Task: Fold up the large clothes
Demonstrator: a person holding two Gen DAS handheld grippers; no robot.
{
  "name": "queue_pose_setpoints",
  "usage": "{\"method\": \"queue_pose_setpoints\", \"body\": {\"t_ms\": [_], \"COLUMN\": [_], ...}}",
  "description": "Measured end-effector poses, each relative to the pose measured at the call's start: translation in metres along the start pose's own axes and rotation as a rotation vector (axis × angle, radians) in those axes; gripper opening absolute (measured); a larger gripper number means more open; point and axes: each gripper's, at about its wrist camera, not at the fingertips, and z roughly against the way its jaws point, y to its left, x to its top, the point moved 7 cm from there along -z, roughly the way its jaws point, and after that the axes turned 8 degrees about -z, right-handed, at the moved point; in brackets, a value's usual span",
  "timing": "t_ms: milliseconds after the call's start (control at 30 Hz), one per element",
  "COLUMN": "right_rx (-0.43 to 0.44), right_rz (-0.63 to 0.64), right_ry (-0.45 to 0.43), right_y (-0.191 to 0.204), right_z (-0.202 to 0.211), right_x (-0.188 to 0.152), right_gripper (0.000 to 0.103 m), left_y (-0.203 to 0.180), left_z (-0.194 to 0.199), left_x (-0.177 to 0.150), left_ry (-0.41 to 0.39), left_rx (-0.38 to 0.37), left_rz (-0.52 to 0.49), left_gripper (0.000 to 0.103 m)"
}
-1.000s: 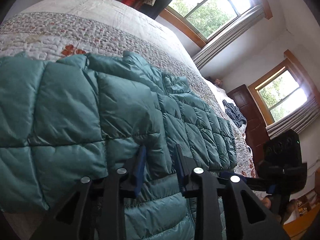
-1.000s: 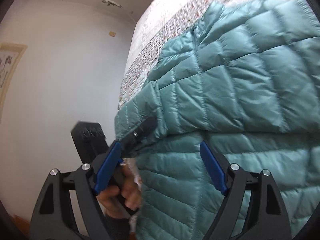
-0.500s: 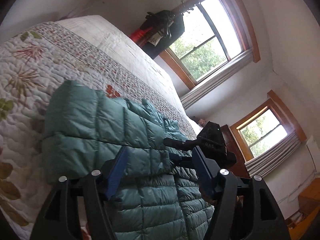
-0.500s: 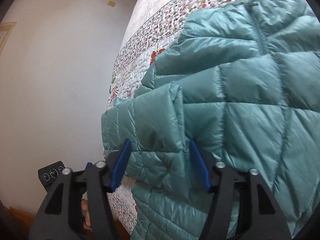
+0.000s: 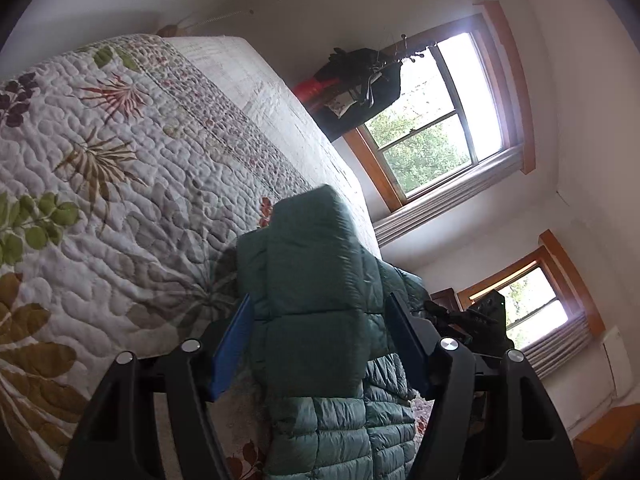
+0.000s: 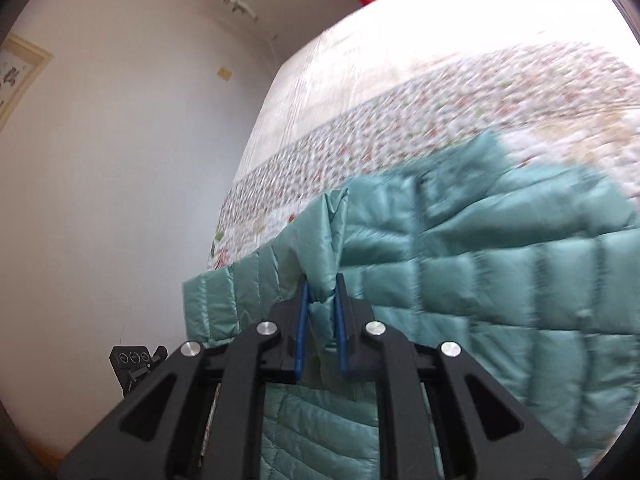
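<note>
Since a moment ago the right hand-held gripper has clenched a fold of the teal puffer jacket, while the left hand-held gripper now stands released around its raised panel. Lying on the bed, the jacket looks light, soft and slippery; pinch a quilted seam.

The quilt beyond the jacket is motion-blurred; the jacket's lower part runs off the bottom edge.
</note>
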Motion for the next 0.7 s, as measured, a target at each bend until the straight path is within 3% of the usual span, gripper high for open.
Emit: {"method": "queue_pose_setpoints", "body": {"t_ms": [267,433,700], "right_rx": [-0.05,-0.072,-0.126], "right_rz": [-0.1,-0.16,-0.221], "right_ry": [-0.136,-0.138,-0.131], "right_y": [-0.081,-0.126,-0.182], "right_z": [0.095,0.098,0.08], "right_x": [0.012,-0.002,-0.022], "right_gripper": [0.01,0.01,0.01], "left_y": [-0.04,-0.055,-0.036], "left_z": [-0.064,-0.109,-0.158], "left_x": [0.003,-0.005,-0.021], "left_ry": [0.094,0.177,0.274], "left_rx": [-0.058,-0.068,-0.023], "left_rz": [-0.058,-0.107,-0.106], "left_gripper": [0.067,0.067,0.065]}}
